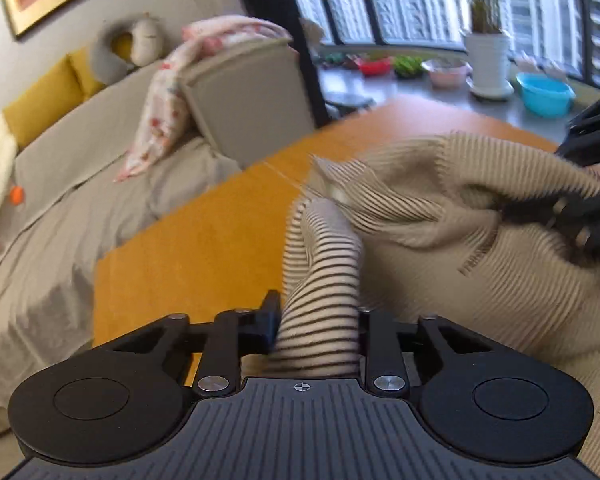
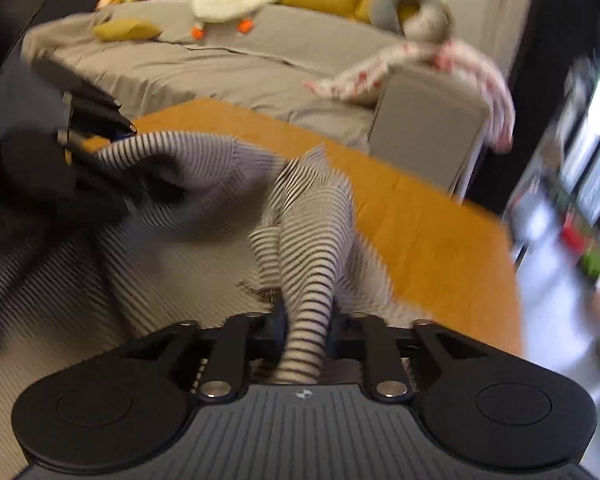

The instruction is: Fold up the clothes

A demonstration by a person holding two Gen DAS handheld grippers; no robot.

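Striped garment [image 1: 320,280] pinched — left tongs [image 1: 318,332], right tongs [image 2: 306,336] clamped on bunched folds

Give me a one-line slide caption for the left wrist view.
Left gripper shut on a bunched fold of the striped garment over the orange table, right gripper clamping the same cloth.

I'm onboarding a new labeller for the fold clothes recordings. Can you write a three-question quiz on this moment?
1. True or false: the left gripper is shut on the striped garment.
2. The garment lies on: A) the grey sofa B) the orange table C) the floor
3. Fill in: the right gripper pinches a bunched fold of the ____ garment.

Key: 1 true; 2 B; 3 striped
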